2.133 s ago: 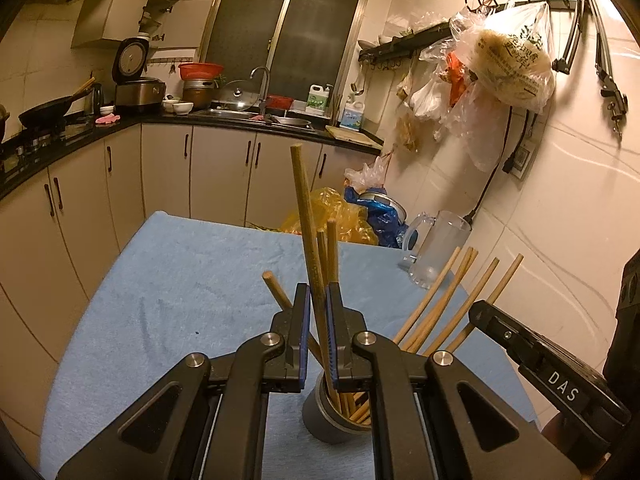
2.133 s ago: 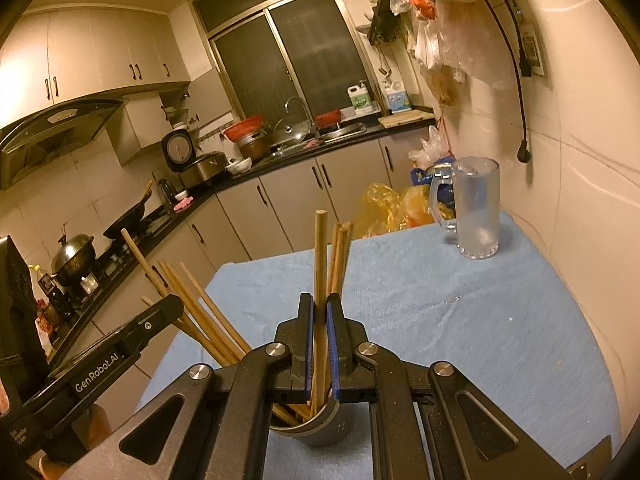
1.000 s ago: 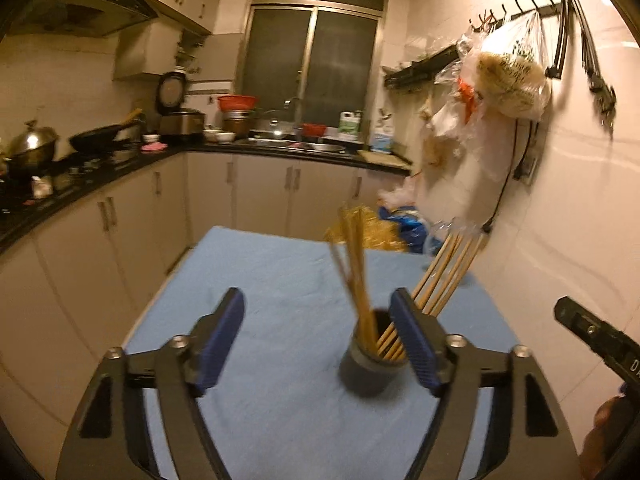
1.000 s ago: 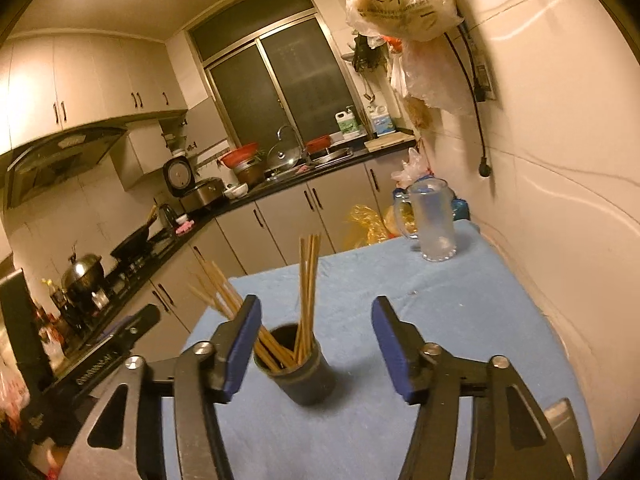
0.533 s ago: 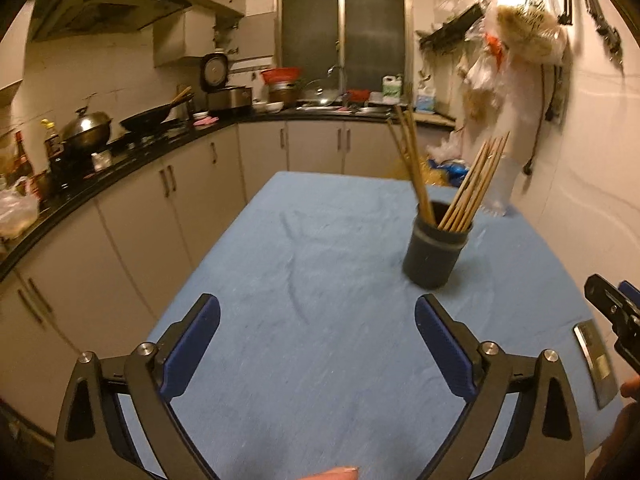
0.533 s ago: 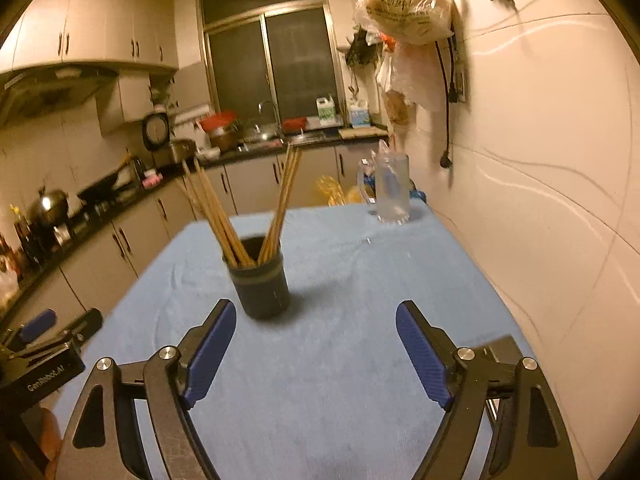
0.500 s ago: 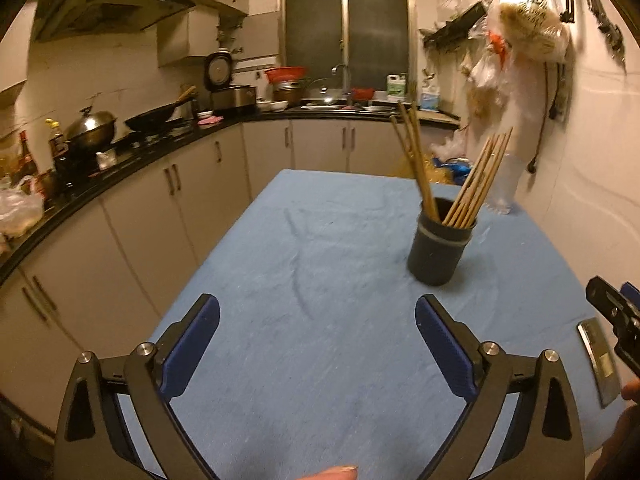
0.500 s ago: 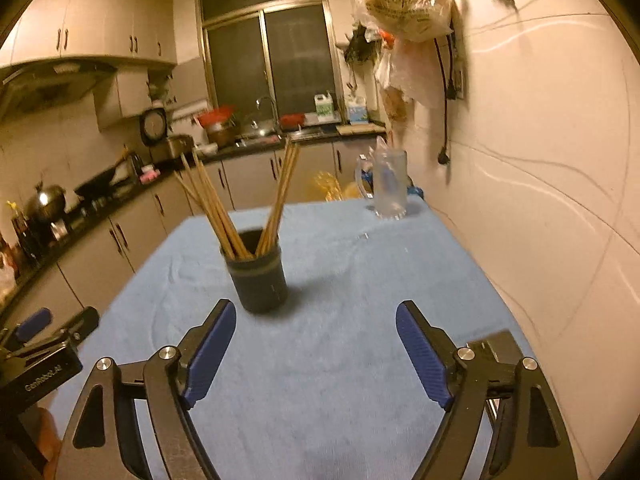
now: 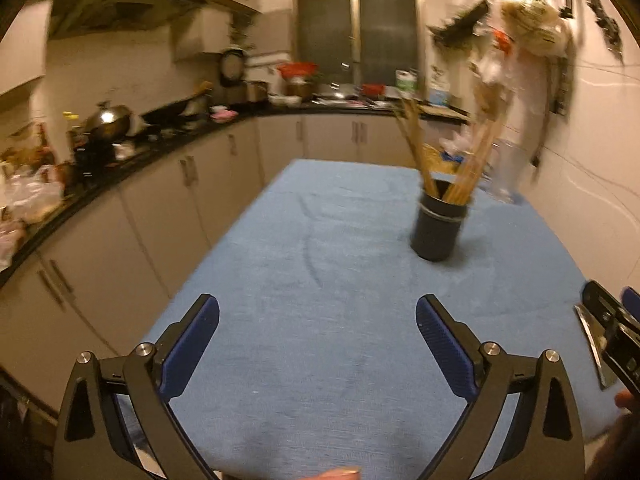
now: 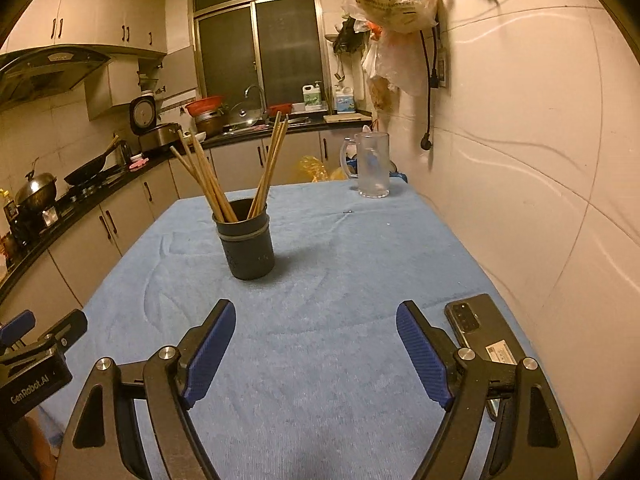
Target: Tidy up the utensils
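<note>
A dark round holder (image 10: 247, 245) stands on the blue cloth-covered table (image 10: 340, 320), with several wooden chopsticks (image 10: 208, 184) leaning out of it in two bunches. It also shows in the left wrist view (image 9: 438, 227), with the chopsticks (image 9: 418, 152) blurred. My left gripper (image 9: 318, 322) is open and empty, well back from the holder near the table's front. My right gripper (image 10: 316, 330) is open and empty, also short of the holder. The right gripper shows at the right edge of the left wrist view (image 9: 612, 328).
A clear glass mug (image 10: 372, 166) stands at the table's far right. A phone (image 10: 486, 338) lies on the cloth by the right wall. Kitchen counters with a wok (image 10: 90, 168) and pots run along the left. Bags (image 10: 394, 0) hang on the right wall.
Both grippers let go of chopsticks into the holder, opened wide and drew back from it toward the table's front. Over the last half second they shifted only slightly.
</note>
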The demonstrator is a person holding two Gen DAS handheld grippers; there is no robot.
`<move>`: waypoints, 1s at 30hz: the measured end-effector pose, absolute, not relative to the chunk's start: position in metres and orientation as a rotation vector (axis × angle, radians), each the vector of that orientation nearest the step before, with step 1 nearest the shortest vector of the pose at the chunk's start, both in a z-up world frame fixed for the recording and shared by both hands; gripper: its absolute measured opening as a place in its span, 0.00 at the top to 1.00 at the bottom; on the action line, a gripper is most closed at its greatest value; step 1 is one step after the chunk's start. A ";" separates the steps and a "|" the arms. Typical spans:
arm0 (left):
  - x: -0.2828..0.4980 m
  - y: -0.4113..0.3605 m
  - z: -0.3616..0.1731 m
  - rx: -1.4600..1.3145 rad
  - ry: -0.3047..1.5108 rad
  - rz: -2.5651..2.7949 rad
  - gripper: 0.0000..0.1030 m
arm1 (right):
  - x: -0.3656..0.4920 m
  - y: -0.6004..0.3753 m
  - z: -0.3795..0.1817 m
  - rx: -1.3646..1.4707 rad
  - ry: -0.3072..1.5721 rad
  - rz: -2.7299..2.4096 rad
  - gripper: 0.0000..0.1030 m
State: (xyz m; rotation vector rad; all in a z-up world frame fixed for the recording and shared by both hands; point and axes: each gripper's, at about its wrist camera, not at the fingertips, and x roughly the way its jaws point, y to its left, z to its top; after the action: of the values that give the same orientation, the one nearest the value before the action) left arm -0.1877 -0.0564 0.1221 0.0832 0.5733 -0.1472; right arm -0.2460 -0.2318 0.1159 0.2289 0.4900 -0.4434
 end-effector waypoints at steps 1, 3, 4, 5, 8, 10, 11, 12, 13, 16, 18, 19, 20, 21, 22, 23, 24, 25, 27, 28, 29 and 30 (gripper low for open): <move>-0.189 -0.054 0.123 0.077 0.566 -0.141 0.05 | -0.246 -0.230 0.116 0.219 0.489 -0.444 0.16; -0.190 -0.054 0.123 0.072 0.564 -0.145 0.05 | -0.244 -0.229 0.116 0.213 0.486 -0.445 0.16; -0.189 -0.054 0.124 0.075 0.564 -0.145 0.05 | -0.243 -0.229 0.116 0.213 0.487 -0.446 0.16; -0.189 -0.054 0.124 0.078 0.564 -0.145 0.05 | -0.244 -0.229 0.115 0.215 0.488 -0.445 0.16; -0.189 -0.055 0.123 0.101 0.566 -0.148 0.05 | -0.241 -0.228 0.114 0.217 0.499 -0.442 0.16; -0.189 -0.055 0.122 0.112 0.569 -0.152 0.05 | -0.240 -0.227 0.113 0.212 0.504 -0.440 0.16; -0.190 -0.056 0.122 0.116 0.569 -0.154 0.05 | -0.240 -0.226 0.113 0.209 0.505 -0.438 0.16; -0.190 -0.056 0.122 0.119 0.568 -0.155 0.05 | -0.240 -0.225 0.112 0.206 0.506 -0.438 0.16; -0.191 -0.056 0.122 0.122 0.568 -0.157 0.05 | -0.240 -0.224 0.112 0.201 0.506 -0.437 0.16; -0.191 -0.057 0.122 0.127 0.566 -0.161 0.05 | -0.240 -0.224 0.112 0.196 0.503 -0.439 0.16; -0.192 -0.057 0.123 0.130 0.562 -0.164 0.05 | -0.240 -0.224 0.112 0.197 0.504 -0.439 0.16; -0.192 -0.058 0.122 0.131 0.560 -0.165 0.05 | -0.240 -0.223 0.112 0.196 0.506 -0.439 0.16; -0.193 -0.058 0.122 0.134 0.560 -0.165 0.05 | -0.240 -0.223 0.112 0.196 0.507 -0.440 0.16; -0.193 -0.058 0.122 0.136 0.560 -0.165 0.05 | -0.240 -0.223 0.112 0.196 0.508 -0.440 0.16; -0.193 -0.058 0.122 0.137 0.561 -0.166 0.05 | -0.240 -0.223 0.112 0.195 0.510 -0.441 0.16; -0.192 -0.057 0.121 0.138 0.562 -0.166 0.05 | -0.240 -0.223 0.112 0.195 0.511 -0.439 0.16; -0.192 -0.058 0.121 0.138 0.562 -0.165 0.05 | -0.239 -0.224 0.112 0.194 0.514 -0.438 0.16; -0.193 -0.058 0.121 0.139 0.562 -0.165 0.05 | -0.239 -0.224 0.111 0.193 0.517 -0.438 0.16; -0.193 -0.058 0.121 0.139 0.561 -0.164 0.05 | -0.238 -0.223 0.111 0.191 0.519 -0.438 0.16; -0.193 -0.058 0.121 0.139 0.561 -0.165 0.05 | -0.238 -0.223 0.111 0.191 0.520 -0.437 0.16; -0.193 -0.058 0.121 0.138 0.562 -0.166 0.05 | -0.237 -0.223 0.111 0.190 0.521 -0.438 0.16; -0.193 -0.058 0.121 0.138 0.561 -0.166 0.05 | -0.237 -0.224 0.111 0.190 0.521 -0.439 0.16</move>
State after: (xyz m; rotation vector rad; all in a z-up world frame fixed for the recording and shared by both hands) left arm -0.1929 -0.0579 0.1211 0.1383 0.5614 -0.1656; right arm -0.2371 -0.2236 0.1110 0.1896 0.5205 -0.4395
